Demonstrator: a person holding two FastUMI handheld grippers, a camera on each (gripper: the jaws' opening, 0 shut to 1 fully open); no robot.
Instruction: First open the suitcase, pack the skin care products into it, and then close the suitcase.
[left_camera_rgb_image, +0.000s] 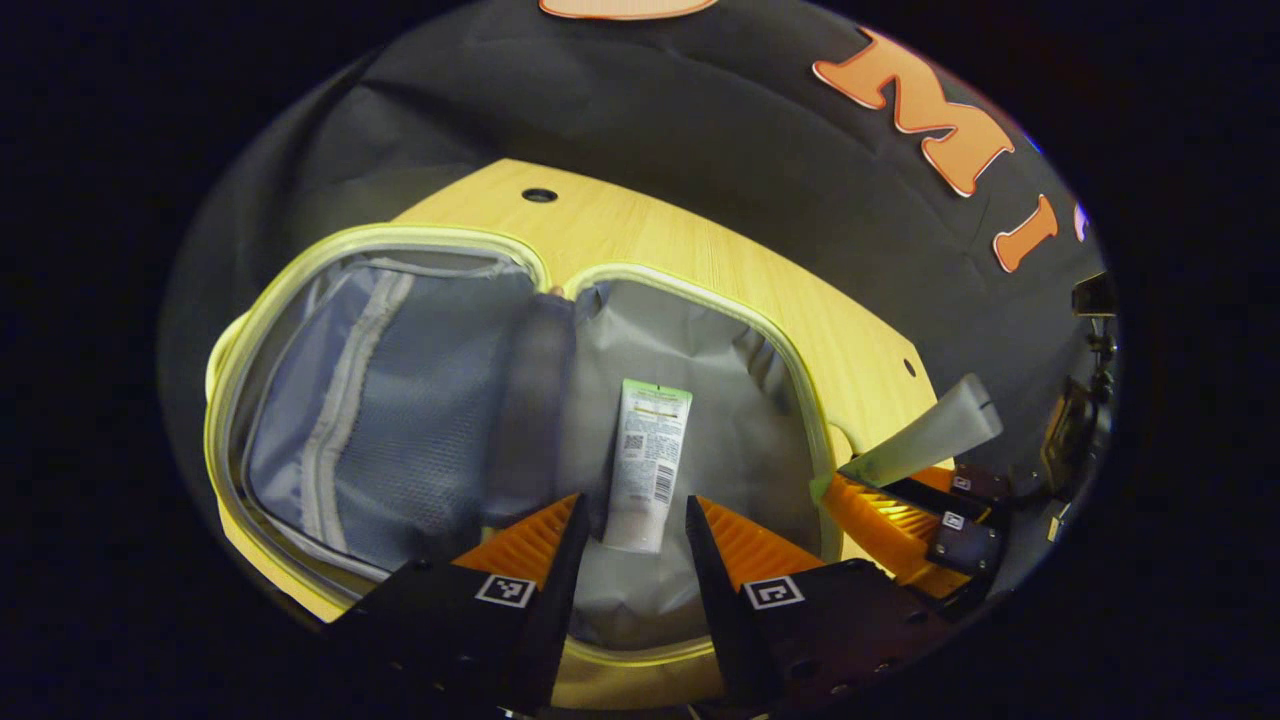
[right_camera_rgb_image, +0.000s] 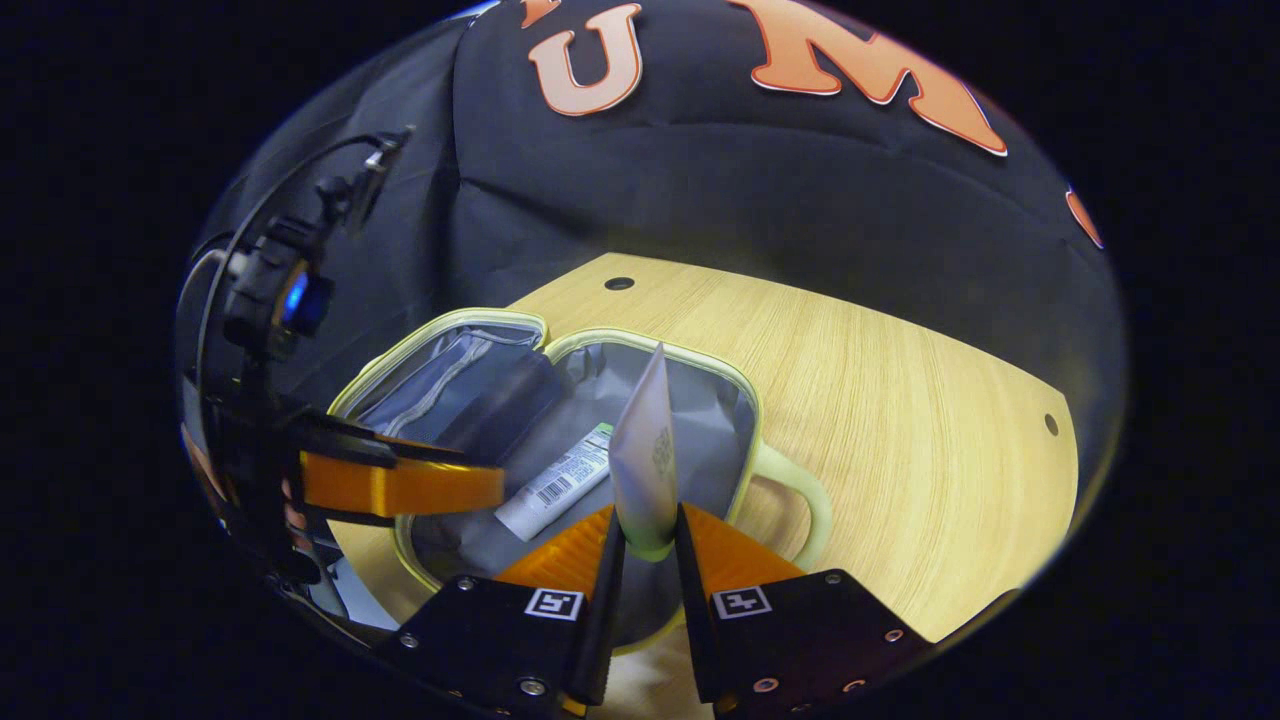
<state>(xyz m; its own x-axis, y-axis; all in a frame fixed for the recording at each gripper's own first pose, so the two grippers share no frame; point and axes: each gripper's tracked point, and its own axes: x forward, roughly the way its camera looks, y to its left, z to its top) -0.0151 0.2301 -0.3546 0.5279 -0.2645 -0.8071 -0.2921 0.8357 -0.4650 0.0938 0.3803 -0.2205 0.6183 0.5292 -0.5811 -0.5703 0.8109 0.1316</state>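
The small suitcase (left_camera_rgb_image: 520, 400) lies open on the wooden table, yellow-green rimmed, with a mesh-lined half on the left and a grey-lined half on the right. A white tube with a green end (left_camera_rgb_image: 648, 465) lies in the grey half. My left gripper (left_camera_rgb_image: 635, 525) hovers open just above that tube, not touching it. My right gripper (right_camera_rgb_image: 648, 545) is shut on a second, pale grey tube (right_camera_rgb_image: 645, 450), held upright by its cap end over the suitcase's grey half (right_camera_rgb_image: 700, 420). The left gripper view shows this gripper (left_camera_rgb_image: 900, 510) and its tube (left_camera_rgb_image: 930, 435) at the suitcase's right edge.
The wooden table (right_camera_rgb_image: 900, 400) stretches bare to the right of the suitcase, with small holes near its far edge. The suitcase's pale green handle (right_camera_rgb_image: 800, 500) sticks out toward the table's open side. The left gripper's body and camera (right_camera_rgb_image: 290, 300) stand at the left.
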